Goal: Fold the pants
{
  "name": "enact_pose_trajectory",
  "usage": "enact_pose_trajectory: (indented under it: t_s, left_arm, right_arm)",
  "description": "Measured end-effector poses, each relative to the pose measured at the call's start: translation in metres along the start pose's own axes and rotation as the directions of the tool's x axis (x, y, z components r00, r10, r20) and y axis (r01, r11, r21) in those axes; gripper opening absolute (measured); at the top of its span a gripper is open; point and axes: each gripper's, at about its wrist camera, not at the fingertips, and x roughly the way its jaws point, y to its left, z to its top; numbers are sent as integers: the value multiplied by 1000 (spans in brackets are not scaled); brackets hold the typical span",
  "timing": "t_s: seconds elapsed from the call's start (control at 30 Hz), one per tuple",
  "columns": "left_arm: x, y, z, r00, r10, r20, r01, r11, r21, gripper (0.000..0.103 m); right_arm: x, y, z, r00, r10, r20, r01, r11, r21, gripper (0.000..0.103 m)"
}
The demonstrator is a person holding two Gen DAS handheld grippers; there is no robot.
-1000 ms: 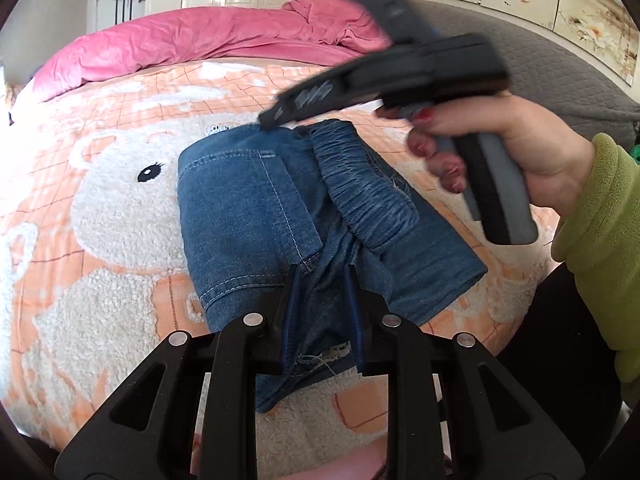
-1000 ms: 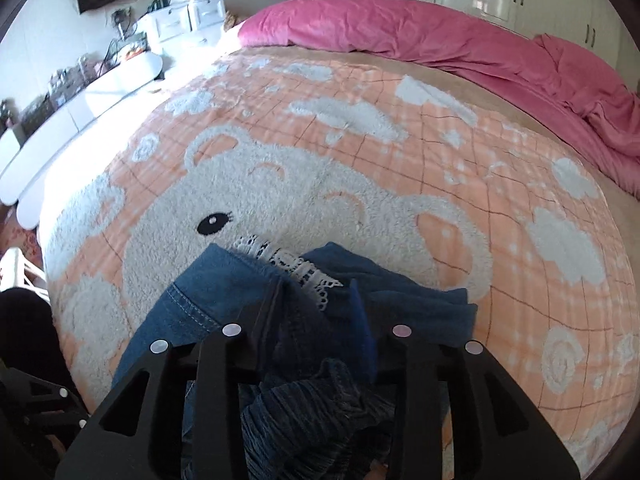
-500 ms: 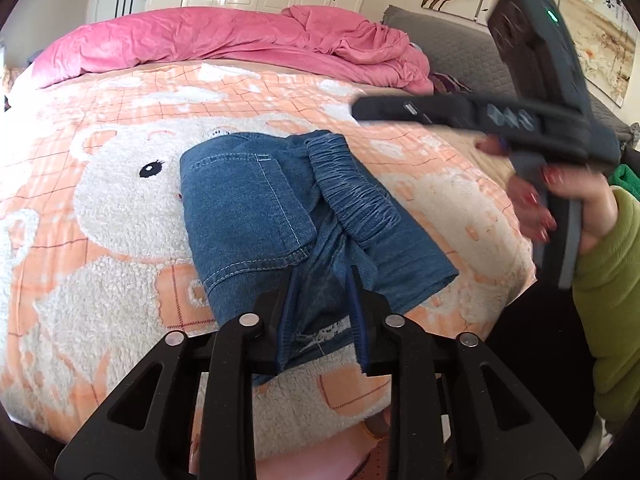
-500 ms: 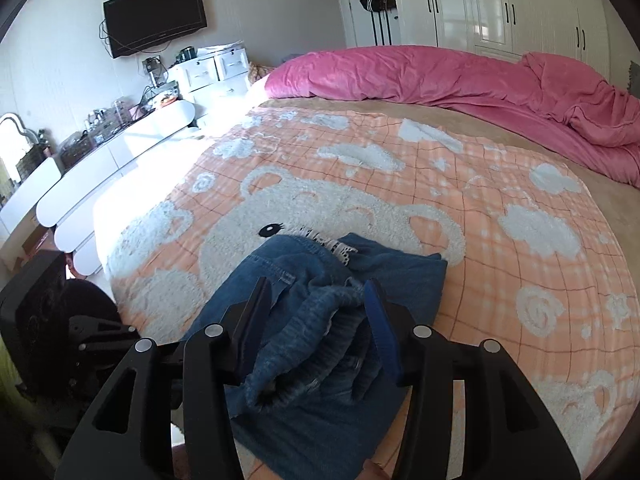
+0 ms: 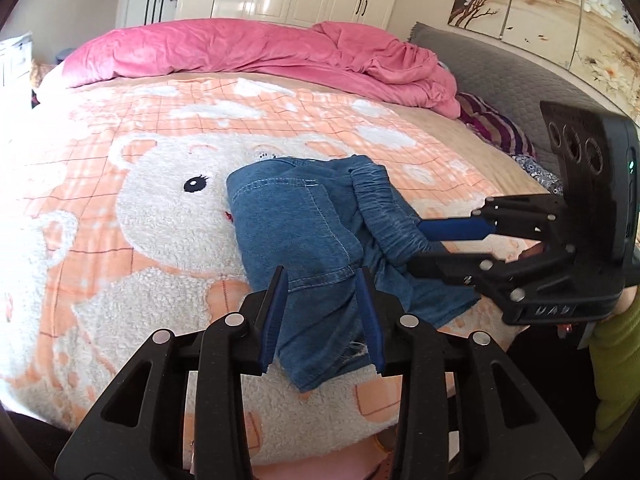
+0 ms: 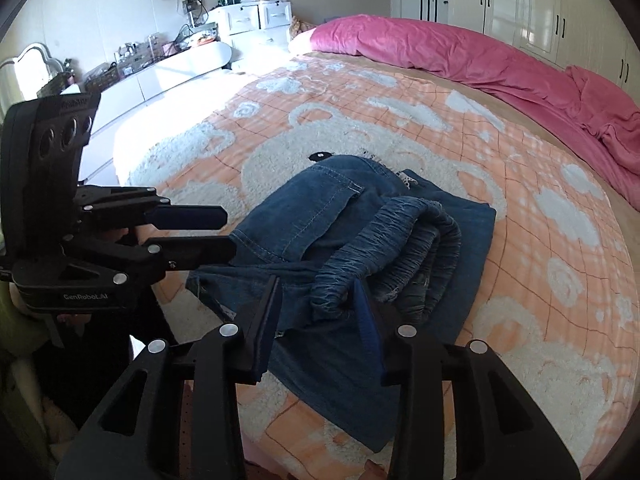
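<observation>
The pants (image 5: 304, 236) are seen bundled on the bear blanket (image 5: 160, 208) near its front edge. The left gripper (image 5: 322, 316) is being opened, denim between its pads, apparently to release the hem. The right gripper (image 6: 316, 312) is being closed about the elastic waistband (image 6: 400, 236), presumably for tidying.

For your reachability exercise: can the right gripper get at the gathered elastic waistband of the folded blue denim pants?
Probably yes: the right gripper already straddles the waistband, its jaws closing, nothing between.
</observation>
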Motion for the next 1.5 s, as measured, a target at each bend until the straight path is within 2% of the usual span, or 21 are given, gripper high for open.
enact_pose_trajectory:
  t_s: [0.13, 0.27, 0.43, 0.5, 0.6, 0.8, 0.9, 1.0, 1.1, 1.17, 1.3, 1.43, 1.5]
  left_arm:
    - [14, -2, 17, 999, 43, -25, -42, 999, 6, 28]
    - [35, -1, 34, 995, 52, -85, -53, 999, -12, 28]
    - [65, -2, 46, 988, 69, -138, -71, 997, -7, 28]
    - [69, -1, 44, 987, 70, -143, -72, 997, -11, 28]
    - [68, 0, 40, 989, 67, -135, -68, 998, -5, 28]
    - [69, -1, 38, 989, 74, -127, -72, 997, 16, 28]
    - [68, -2, 37, 990, 76, -122, -74, 997, 20, 28]
    - [67, -2, 37, 990, 73, -117, -71, 997, 20, 28]
    - [64, -4, 37, 992, 61, -109, -59, 998, 17, 28]
    - [60, -6, 37, 994, 53, -97, -51, 998, 21, 28]
    - [52, -12, 37, 996, 49, -75, -46, 998, 41, 29]
    - [46, -14, 38, 997, 49, -53, -46, 998, 51, 32]
    - [43, -15, 39, 998, 51, -43, -48, 997, 55, 33]
  right_arm:
    - [8, -3, -5, 999, -29, -27, 29, 1000, -1, 35]
    - [8, -9, -7, 1000, 15, -23, -14, 1000, 27, 19]
    - [7, -14, -8, 997, 76, -30, -73, 995, 67, 12]
    - [-5, -15, -10, 992, 123, -3, -122, 990, 73, 9]
    - [-18, -15, -14, 989, 147, 19, -147, 988, 52, 9]
    - [12, -19, -19, 988, 118, -100, -109, 989, 96, 9]
    - [12, -16, -19, 990, 98, -103, -89, 992, 90, 13]
    - [0, -20, -18, 993, 102, -60, -95, 989, 111, 15]
    - [-19, -30, -18, 992, 121, 28, -124, 980, 156, 30]
    - [-33, -40, -17, 990, 102, 98, -120, 973, 197, 47]
    - [-47, -57, -17, 986, 26, 167, -71, 959, 273, 49]
    - [-48, -73, -13, 982, -41, 185, -23, 943, 333, 51]
    - [-51, -76, -14, 978, -74, 194, 2, 937, 349, 56]
